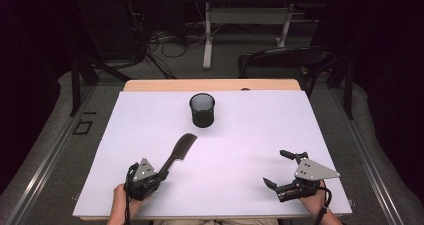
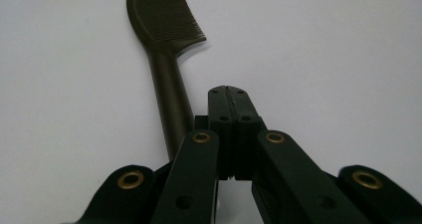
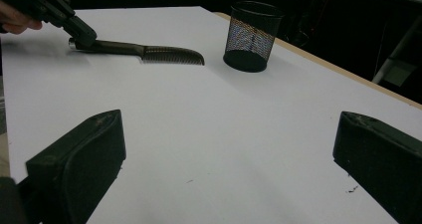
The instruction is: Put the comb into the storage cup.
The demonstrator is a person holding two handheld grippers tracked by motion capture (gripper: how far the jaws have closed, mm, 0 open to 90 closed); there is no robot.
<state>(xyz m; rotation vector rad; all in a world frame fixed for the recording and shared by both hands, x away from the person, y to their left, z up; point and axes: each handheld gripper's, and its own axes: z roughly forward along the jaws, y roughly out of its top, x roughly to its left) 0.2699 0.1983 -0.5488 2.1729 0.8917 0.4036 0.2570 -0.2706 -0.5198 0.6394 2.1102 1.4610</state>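
Beside the comb (image 2: 166,50) handle, the left claw (image 2: 230,97) sits closed, empty.

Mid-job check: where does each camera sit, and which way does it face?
High view: above the person's side, looking forward and down on the table; forearms, left gripper, right gripper show.
Left gripper view: on that gripper, along its shut jaws, comb beside them.
Right gripper view: between its open jaws, across toward the mesh cup.
All share the comb.

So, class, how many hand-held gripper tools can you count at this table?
2. The left tool sits near the table's front-left edge, beside the dark plastic comb handle; the right tool rests front-right, jaws wide apart.
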